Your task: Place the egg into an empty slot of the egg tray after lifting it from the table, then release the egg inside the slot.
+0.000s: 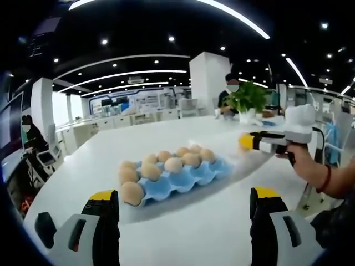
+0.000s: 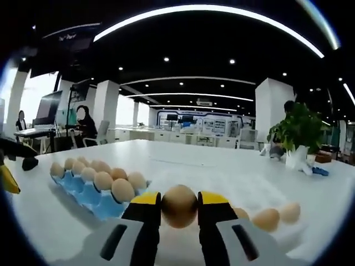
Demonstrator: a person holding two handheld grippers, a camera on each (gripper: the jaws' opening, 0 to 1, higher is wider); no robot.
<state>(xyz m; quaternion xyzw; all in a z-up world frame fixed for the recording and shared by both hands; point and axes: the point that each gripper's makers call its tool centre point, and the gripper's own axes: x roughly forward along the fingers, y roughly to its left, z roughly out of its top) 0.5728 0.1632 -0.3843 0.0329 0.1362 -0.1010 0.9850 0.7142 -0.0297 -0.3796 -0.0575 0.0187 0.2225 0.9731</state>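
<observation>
A blue egg tray (image 1: 206,175) lies on the white table (image 1: 183,233), with eggs along its far row and left end and bare cells along its near side. In the left gripper view my left gripper (image 1: 184,203) stands open and holds nothing, its jaws wide apart in front of the tray. My right gripper (image 2: 179,200) is shut on a brown egg (image 2: 179,209), held above the table to the right of the tray (image 2: 83,195). It also enters the left gripper view as the right gripper (image 1: 248,142), held by a hand beyond the tray's right end.
Three loose eggs (image 2: 268,219) lie on the table right of my right gripper. A potted plant (image 2: 299,133) stands at the table's far right, also seen as the plant (image 1: 249,97). A person sits behind it; others sit at desks far left. The table's edge curves near.
</observation>
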